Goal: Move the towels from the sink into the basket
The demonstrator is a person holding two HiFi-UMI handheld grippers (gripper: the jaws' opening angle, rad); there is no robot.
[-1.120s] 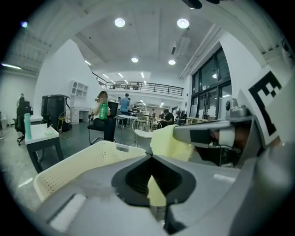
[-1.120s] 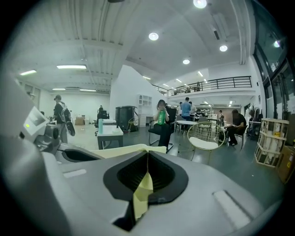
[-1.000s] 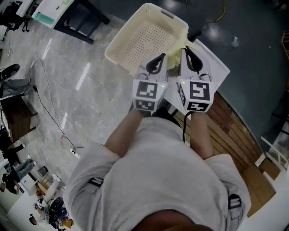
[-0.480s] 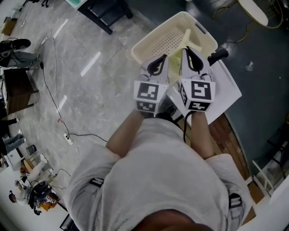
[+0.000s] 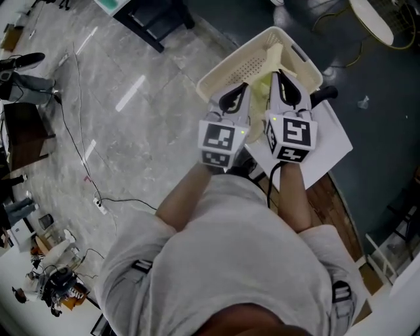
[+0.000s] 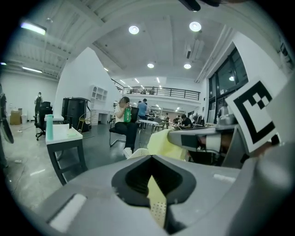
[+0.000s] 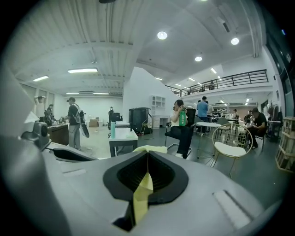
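A pale yellow towel [image 5: 263, 88] hangs between my two grippers, held up above the cream perforated basket [image 5: 246, 63]. In the head view my left gripper [image 5: 237, 93] and right gripper [image 5: 283, 81] sit side by side over the basket's near rim. The left gripper view shows its jaws shut on a fold of the towel [image 6: 157, 203], with more cloth bunched ahead. In the right gripper view the jaws pinch a strip of the same towel [image 7: 142, 195]. No sink is in view.
The basket rests on a white board [image 5: 330, 146] beside wooden slats [image 5: 342, 219]. A black table [image 5: 152, 16] and a floor cable [image 5: 79, 164] lie to the left. Ahead are a seated person [image 7: 181, 124], a small table [image 7: 120, 135] and a wire chair [image 7: 233, 144].
Both grippers have carried the towel further over the basket, which now lies right under their tips. Both grips stay the same.
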